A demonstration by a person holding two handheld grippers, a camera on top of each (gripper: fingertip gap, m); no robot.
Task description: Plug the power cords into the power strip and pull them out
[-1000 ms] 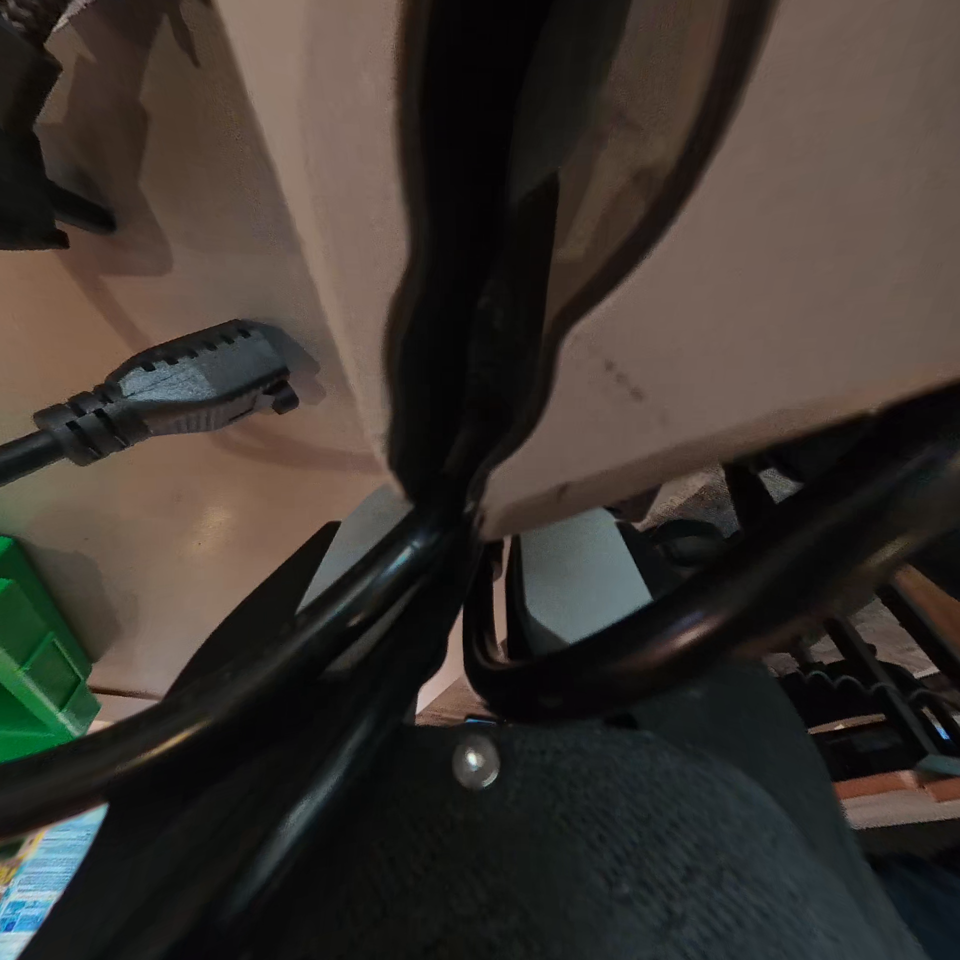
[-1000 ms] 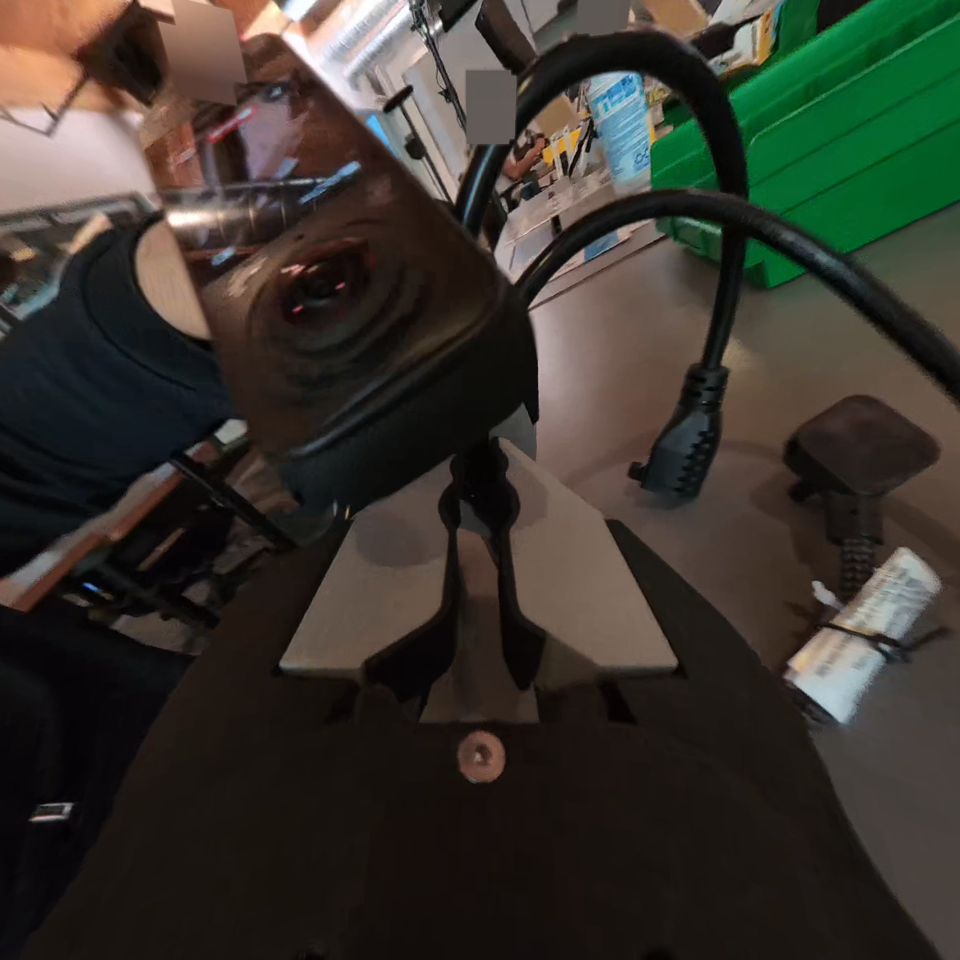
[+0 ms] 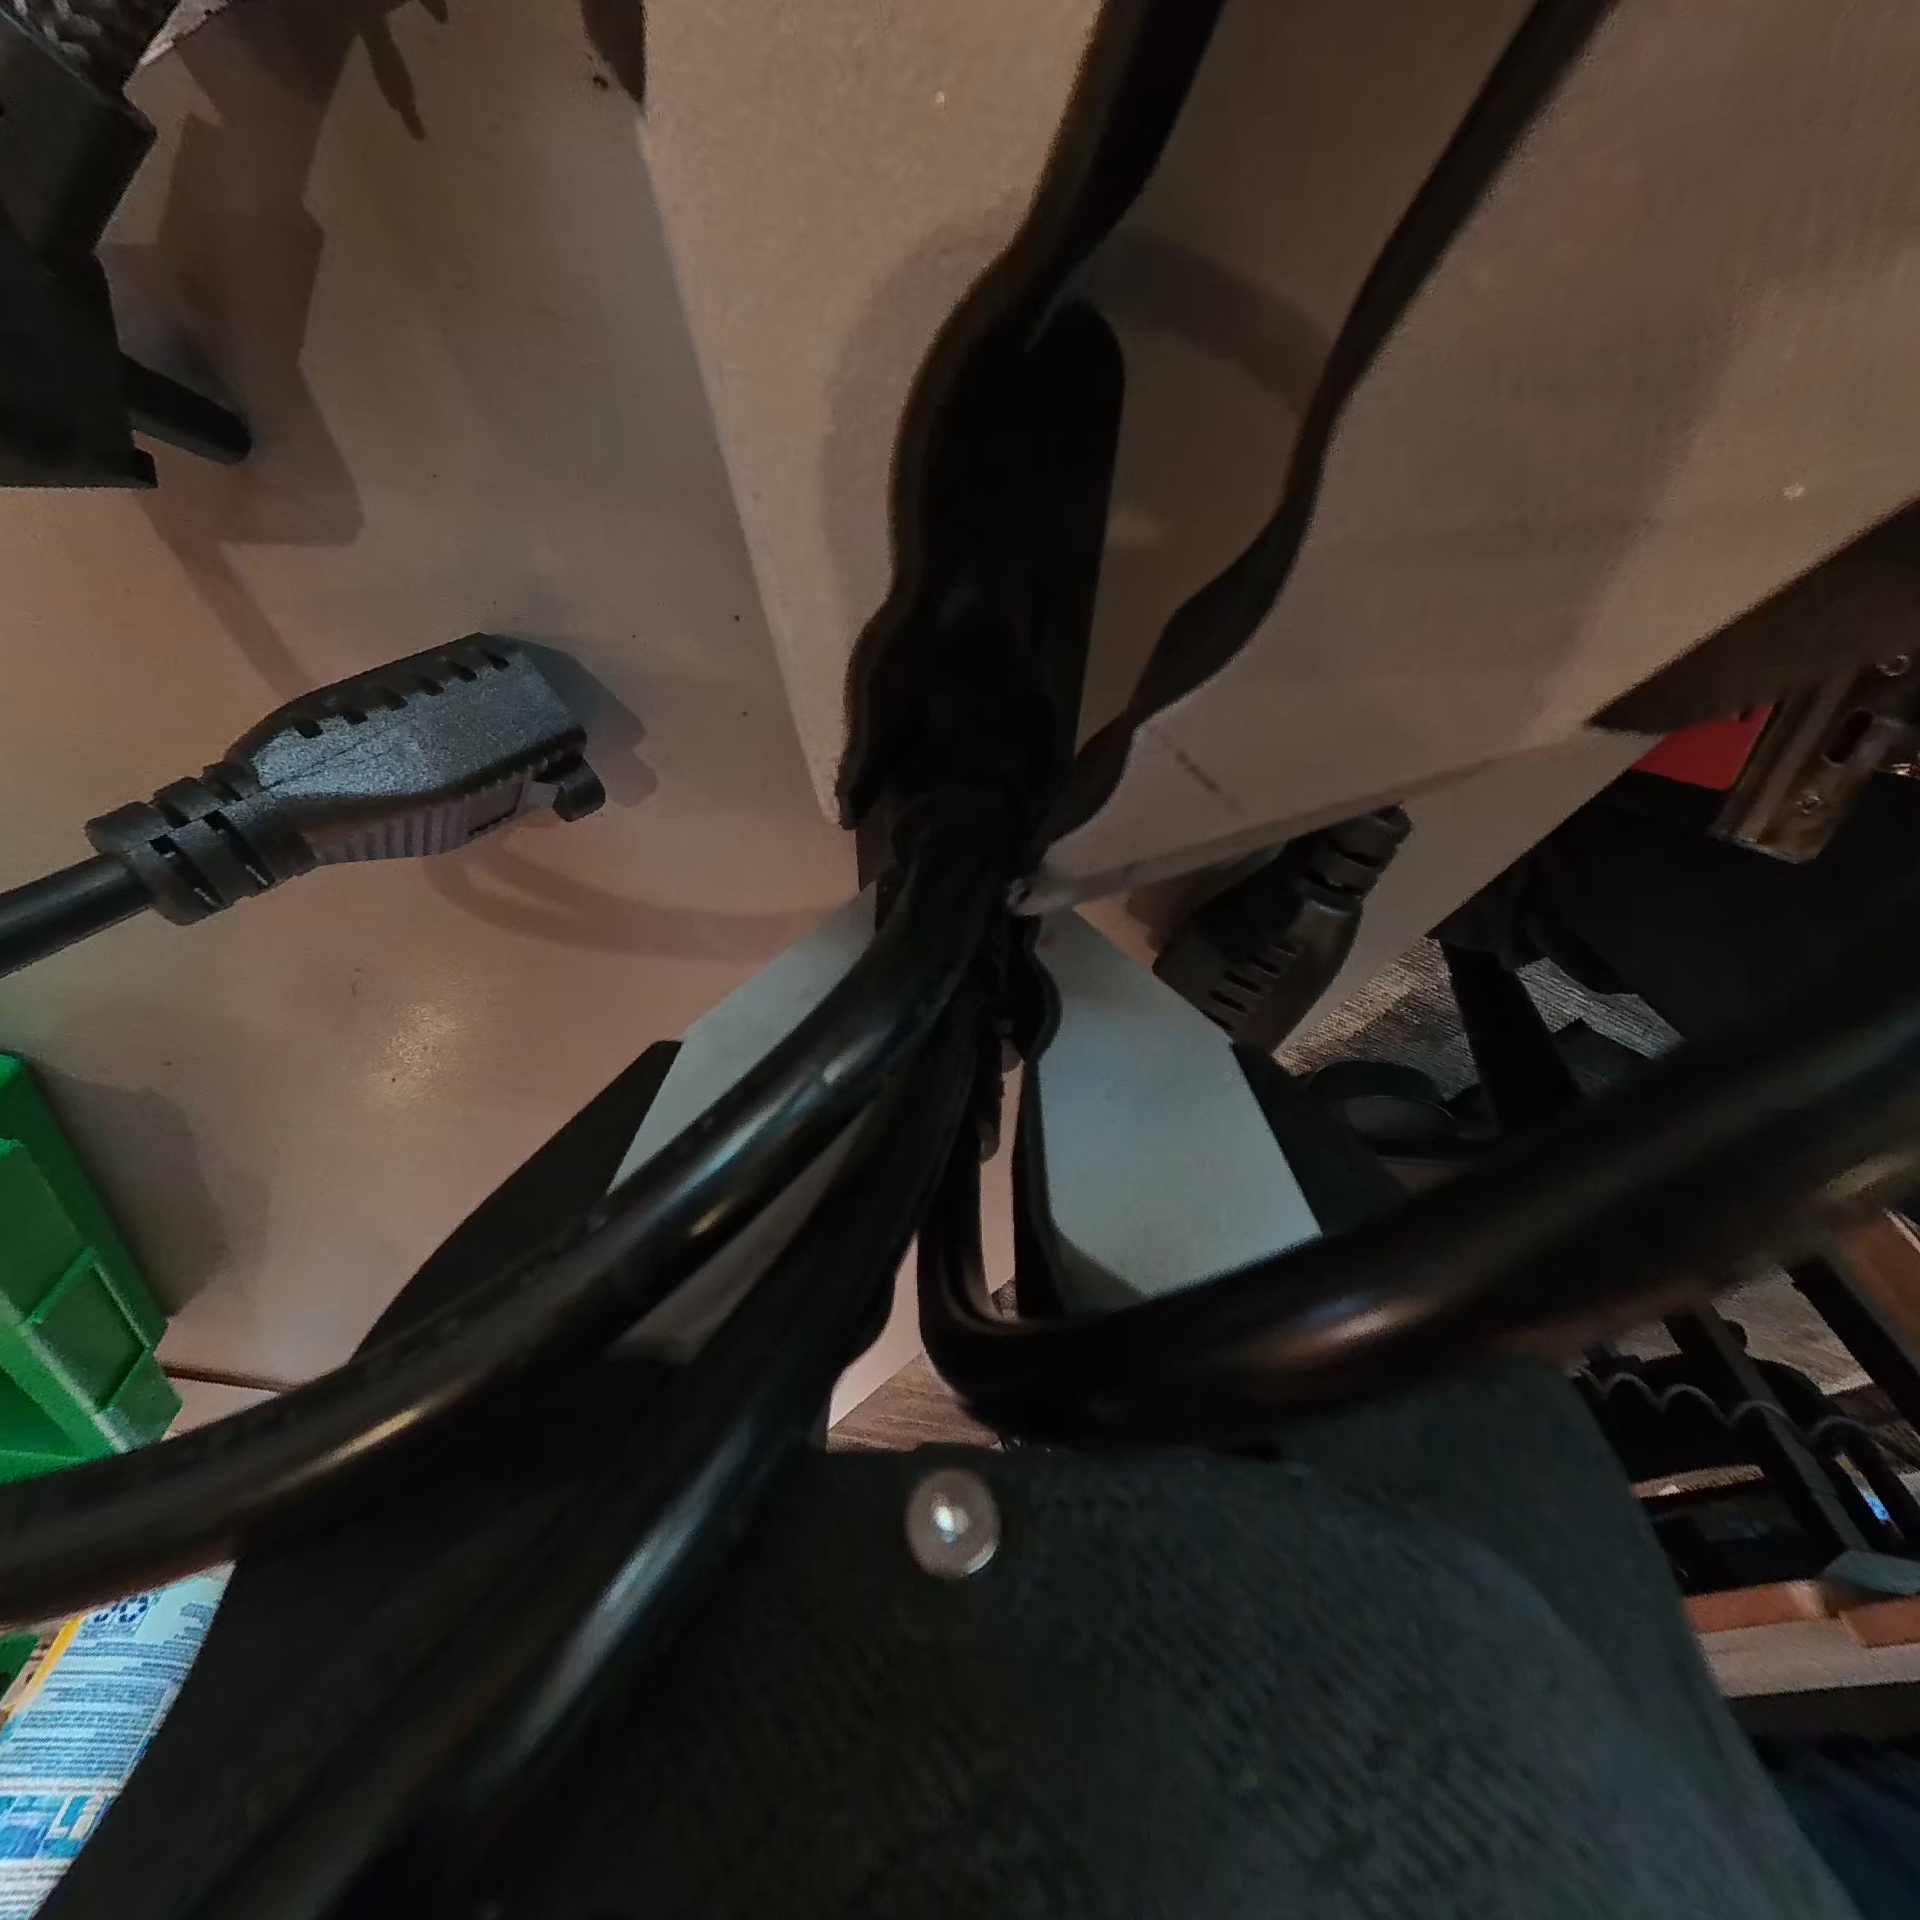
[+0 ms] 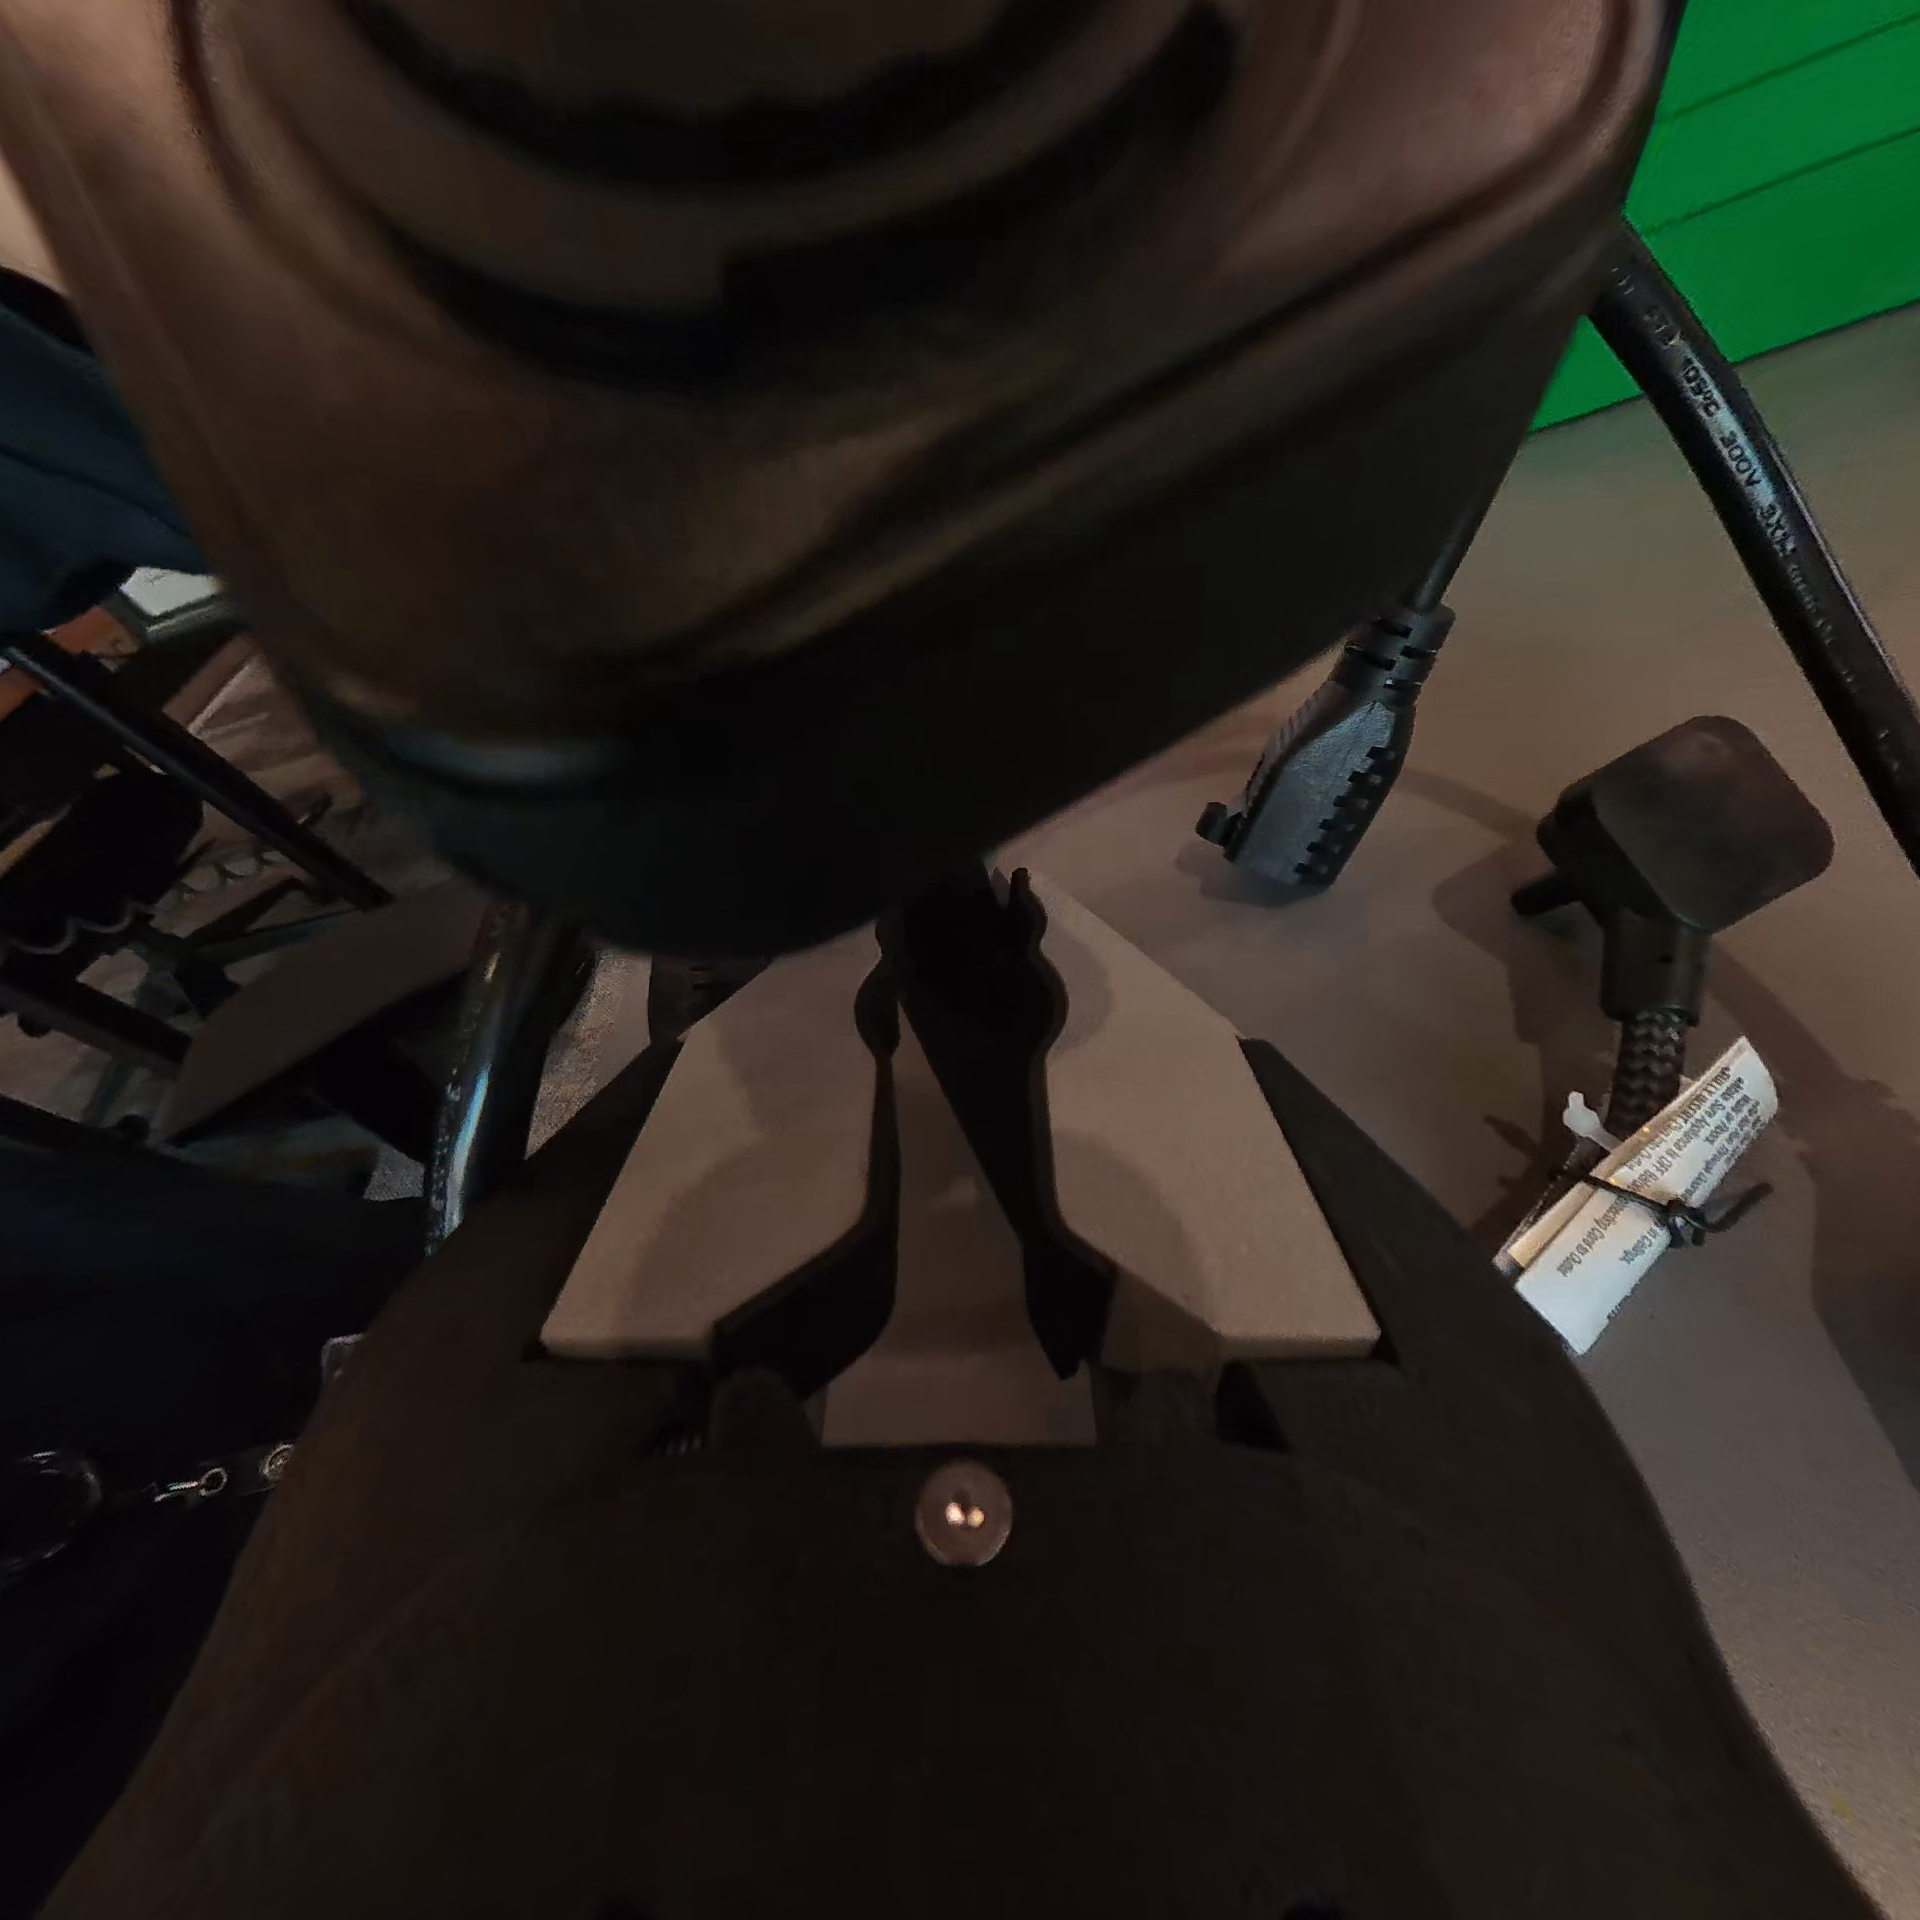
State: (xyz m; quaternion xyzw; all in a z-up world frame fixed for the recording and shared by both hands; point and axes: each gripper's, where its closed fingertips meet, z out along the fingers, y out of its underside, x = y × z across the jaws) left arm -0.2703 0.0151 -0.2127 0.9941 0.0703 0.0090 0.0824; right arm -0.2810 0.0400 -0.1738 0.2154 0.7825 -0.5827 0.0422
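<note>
- At the left claw (image 3: 961,935) tips, a black power cord (image 3: 727,1143) runs between the fingers, which look clamped on it. Hold it firmly near the end.
- Just ahead, the right claw (image 4: 966,935) faces it nose to nose. Its fingers stand slightly apart with darkness between them, and I cannot tell if they grip anything.
- Farther off on the tabletop (image 4: 1662,1558) lie a loose connector (image 4: 1320,769) and a black plug (image 4: 1683,821). The power strip is out of view, so find it before steering.
</note>
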